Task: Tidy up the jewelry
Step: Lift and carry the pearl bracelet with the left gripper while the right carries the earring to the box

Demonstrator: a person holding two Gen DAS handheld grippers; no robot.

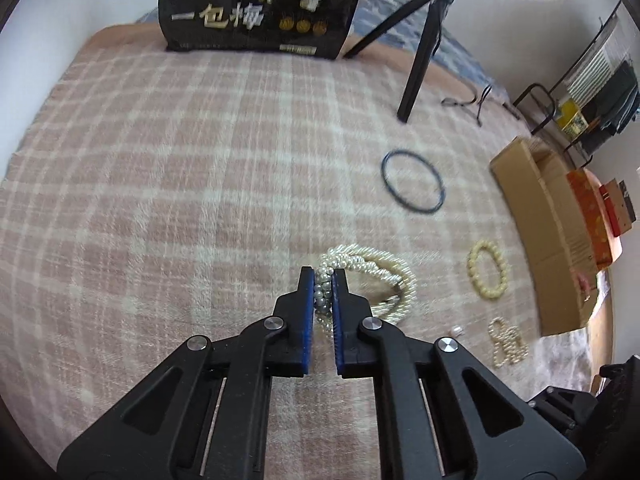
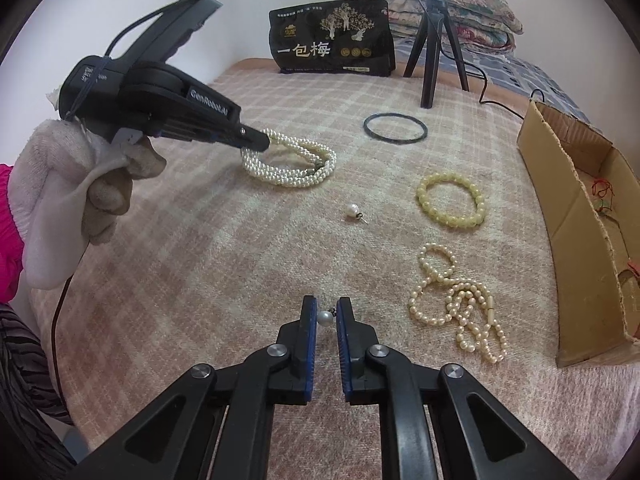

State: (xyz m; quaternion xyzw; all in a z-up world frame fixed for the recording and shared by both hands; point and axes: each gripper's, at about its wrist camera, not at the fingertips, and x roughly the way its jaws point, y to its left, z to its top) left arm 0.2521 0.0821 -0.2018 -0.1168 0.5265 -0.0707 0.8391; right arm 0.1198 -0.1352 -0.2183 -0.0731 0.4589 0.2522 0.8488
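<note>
the left gripper point(image 1: 323, 274) is clamped on the multi-strand pearl necklace point(image 1: 376, 280); beads sit pinched between its blue pads point(image 1: 307, 312), and the rest of the necklace lies coiled on the plaid blanket point(image 1: 180, 160) just right of the fingers. from the right wrist view the same gripper point(image 2: 262, 141), held in a gloved hand point(image 2: 76, 180), meets the necklace point(image 2: 292, 164) at its left end.

the right gripper point(image 2: 326, 306) has its fingers drawn close on a single pearl earring point(image 2: 325, 317); the pearl touches the left pad, and whether the right pad touches it cannot be told. a second pearl earring point(image 2: 354, 212) lies loose on the blanket, well apart from the first and between the necklace and a yellow bead bracelet point(image 2: 450, 200). a cream bead strand point(image 2: 460, 300) lies tangled near the right gripper, to its right. a dark ring bangle point(image 2: 396, 128) lies farther back, near a tripod point(image 2: 434, 48).

an open cardboard box point(image 2: 560, 208) stands at the right edge of the blanket, with red cord visible inside. a black printed bag point(image 2: 332, 44) stands upright at the far edge, beside the tripod.
</note>
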